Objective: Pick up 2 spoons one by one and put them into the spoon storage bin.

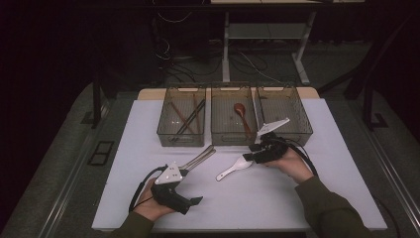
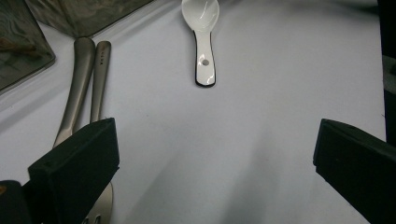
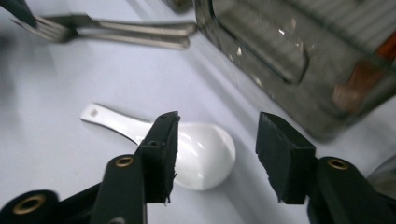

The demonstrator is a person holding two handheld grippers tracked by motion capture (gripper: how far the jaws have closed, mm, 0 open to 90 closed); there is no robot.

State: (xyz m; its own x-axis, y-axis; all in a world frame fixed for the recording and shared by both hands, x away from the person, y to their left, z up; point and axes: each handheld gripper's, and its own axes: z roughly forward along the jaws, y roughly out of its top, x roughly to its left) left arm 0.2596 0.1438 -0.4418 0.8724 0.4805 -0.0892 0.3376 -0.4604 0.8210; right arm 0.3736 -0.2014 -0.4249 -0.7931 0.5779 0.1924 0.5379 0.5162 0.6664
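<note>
While right hand-held gripper (image 3: 212,154) hovers half-open, nothing clasped, white ceramic spoon (image 3: 187,147) lies on worktop (image 3: 56,154) just beneath its jaws; bowl nearest, handle running away leftward; left hand-held gripper (image 2: 215,163) released, well apart, farther from spoon

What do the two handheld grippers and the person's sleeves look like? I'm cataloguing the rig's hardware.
The left gripper is a black body with blocky black foam-like fingers, a pale grey three-cornered plate on top and a black cable looping behind. The right gripper matches it: black body, pale plate, black cable, with brass-coloured rivets near its fingers. Both forearms wear dark olive-green long sleeves.
</note>
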